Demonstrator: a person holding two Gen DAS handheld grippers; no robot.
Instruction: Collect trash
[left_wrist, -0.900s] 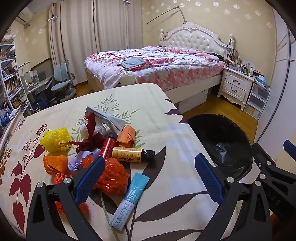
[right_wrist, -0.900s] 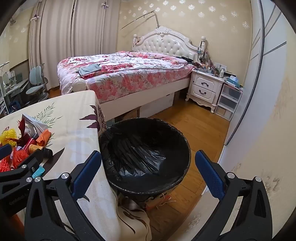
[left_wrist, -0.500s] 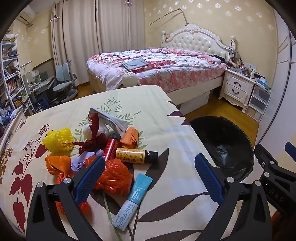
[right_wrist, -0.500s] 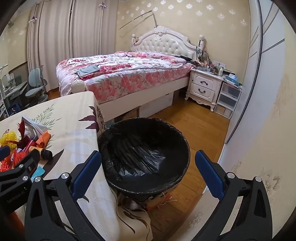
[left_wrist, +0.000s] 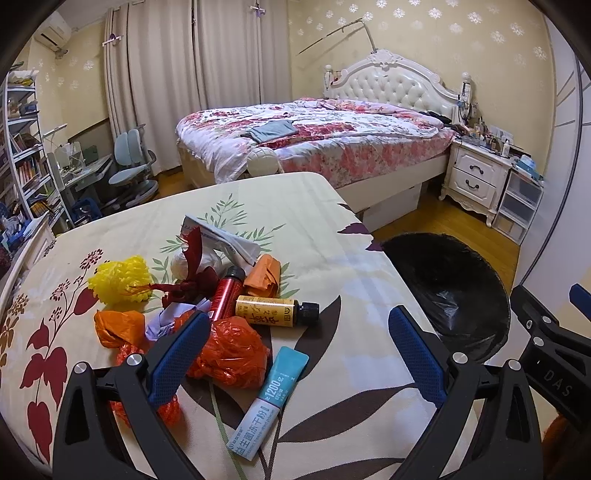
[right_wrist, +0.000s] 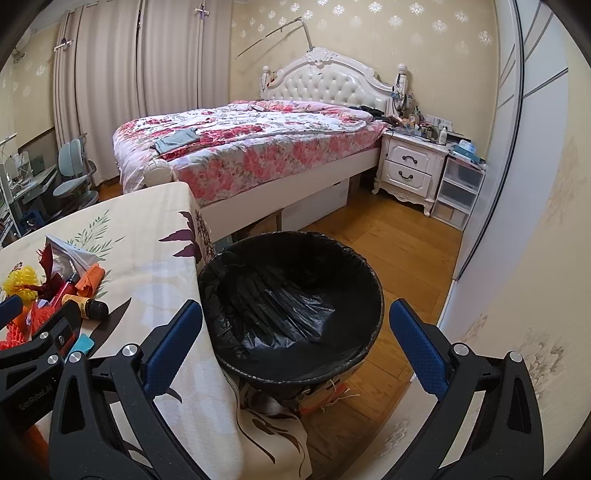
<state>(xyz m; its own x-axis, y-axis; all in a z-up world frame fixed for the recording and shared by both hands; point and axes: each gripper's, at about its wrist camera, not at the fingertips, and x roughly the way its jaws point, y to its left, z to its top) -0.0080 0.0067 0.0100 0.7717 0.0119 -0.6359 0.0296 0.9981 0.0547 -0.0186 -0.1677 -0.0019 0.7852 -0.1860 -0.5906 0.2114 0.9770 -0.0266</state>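
A heap of trash lies on the leaf-print table (left_wrist: 332, 236): a yellow-labelled bottle (left_wrist: 275, 311), a red can (left_wrist: 225, 291), an orange plastic bag (left_wrist: 231, 352), a teal tube (left_wrist: 269, 400), a yellow mesh ball (left_wrist: 120, 278), orange wrappers (left_wrist: 263, 275) and crumpled paper (left_wrist: 221, 243). My left gripper (left_wrist: 295, 347) is open and empty, just above the near side of the heap. My right gripper (right_wrist: 295, 339) is open and empty over the black-lined bin (right_wrist: 291, 306), which stands on the floor at the table's right edge and also shows in the left wrist view (left_wrist: 448, 291).
A bed (left_wrist: 314, 144) with a floral cover stands beyond the table. A white nightstand (right_wrist: 412, 168) and plastic drawers (right_wrist: 460, 194) stand to the right. A desk chair (left_wrist: 131, 173) and bookshelves (left_wrist: 26, 158) stand to the left. A wardrobe wall (right_wrist: 517, 206) runs along the right.
Both grippers have drifted slightly; the left view shifted a little so the heap sits farther right. Both stay open and empty.
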